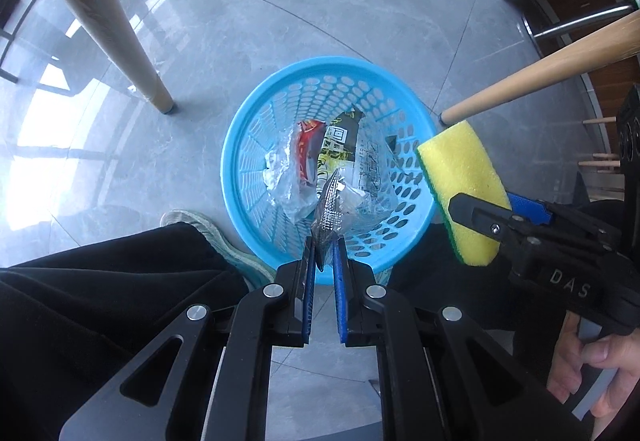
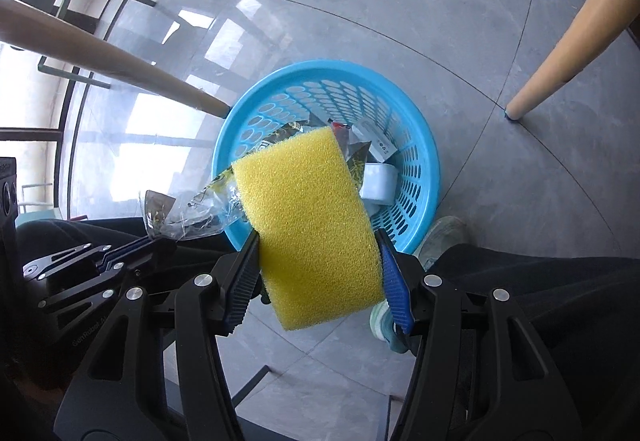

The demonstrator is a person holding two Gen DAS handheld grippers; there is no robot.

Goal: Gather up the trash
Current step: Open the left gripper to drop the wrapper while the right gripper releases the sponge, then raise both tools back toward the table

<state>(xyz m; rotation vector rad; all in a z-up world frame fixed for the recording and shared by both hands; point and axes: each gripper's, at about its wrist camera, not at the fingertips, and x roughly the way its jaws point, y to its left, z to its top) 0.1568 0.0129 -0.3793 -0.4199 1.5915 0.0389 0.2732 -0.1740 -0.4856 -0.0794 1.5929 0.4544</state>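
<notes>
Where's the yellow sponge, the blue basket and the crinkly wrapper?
yellow sponge (image 2: 312,225): right wrist view, middle of its top face.
blue basket (image 1: 240,145): left wrist view, left rim.
crinkly wrapper (image 1: 329,209): left wrist view, part just above the claw tips.

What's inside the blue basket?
The blue basket holds crumpled clear plastic, a red wrapper, a yellow-black packet and a white box. The basket's bottom is covered.

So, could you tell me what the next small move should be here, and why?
Probably open the left gripper to drop the wrapper. It hangs pinched between the fingers just above the near rim of the blue basket, which already holds other wrappers, so it should fall in. The right gripper, clamped on the sponge over the basket, could release next.
</notes>
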